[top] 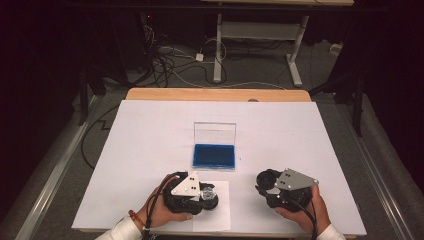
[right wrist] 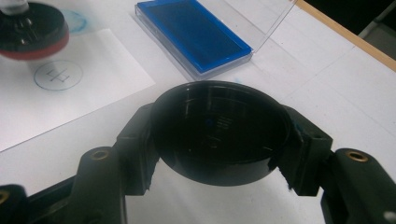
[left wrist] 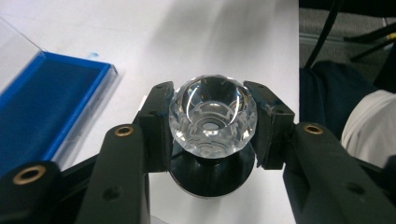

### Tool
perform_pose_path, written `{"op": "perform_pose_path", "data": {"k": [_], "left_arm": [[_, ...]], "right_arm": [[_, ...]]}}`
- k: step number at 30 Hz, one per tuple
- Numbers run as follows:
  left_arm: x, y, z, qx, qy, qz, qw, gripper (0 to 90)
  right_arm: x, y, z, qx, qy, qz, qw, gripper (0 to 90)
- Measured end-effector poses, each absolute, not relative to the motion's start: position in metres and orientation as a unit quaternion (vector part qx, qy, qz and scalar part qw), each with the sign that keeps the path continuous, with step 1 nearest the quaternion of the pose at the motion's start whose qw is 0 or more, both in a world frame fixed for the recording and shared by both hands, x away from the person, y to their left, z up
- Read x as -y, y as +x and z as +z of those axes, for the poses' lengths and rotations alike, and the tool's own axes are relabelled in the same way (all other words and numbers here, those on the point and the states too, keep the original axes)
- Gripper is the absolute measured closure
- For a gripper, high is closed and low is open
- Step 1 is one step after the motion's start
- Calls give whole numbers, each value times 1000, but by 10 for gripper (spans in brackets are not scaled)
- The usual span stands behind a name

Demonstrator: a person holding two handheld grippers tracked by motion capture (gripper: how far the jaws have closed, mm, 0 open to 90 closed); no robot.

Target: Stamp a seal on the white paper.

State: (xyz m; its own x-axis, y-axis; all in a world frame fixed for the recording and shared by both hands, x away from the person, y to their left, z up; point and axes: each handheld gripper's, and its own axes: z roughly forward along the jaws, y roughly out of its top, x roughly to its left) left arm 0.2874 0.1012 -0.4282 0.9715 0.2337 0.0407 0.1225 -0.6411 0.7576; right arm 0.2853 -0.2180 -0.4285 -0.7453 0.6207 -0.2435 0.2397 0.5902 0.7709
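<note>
A round stamp with a clear faceted knob (left wrist: 212, 116) and a black base (left wrist: 212, 179) sits between the jaws of my left gripper (left wrist: 212, 126), which is shut on the knob. In the high view this gripper (top: 205, 196) holds the stamp (top: 209, 192) over a small paper sheet (top: 222, 217) near the table's front edge. From the right gripper view the stamp (right wrist: 30, 30) looks blurred, with a red underside just above the paper (right wrist: 102, 86). A blue ring print (right wrist: 58, 74) lies beside it. My right gripper (right wrist: 219, 140) is shut on a round black cap (right wrist: 219, 130).
An open ink pad (top: 214, 155) with a blue cushion and an upright clear lid (top: 215, 133) stands at the middle of the white table cover (top: 150, 130). A faint blue smear (right wrist: 74, 21) marks the cover beside the paper. The wooden table edge (top: 215, 95) runs along the back.
</note>
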Motion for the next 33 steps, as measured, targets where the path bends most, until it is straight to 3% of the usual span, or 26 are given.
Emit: {"op": "perform_pose_path", "data": {"k": [33], "left_arm": [[-94,298,-448,-96,914,46,390,541]], "right_arm": [[218,286,-431,-861,248,369,247,385]]}}
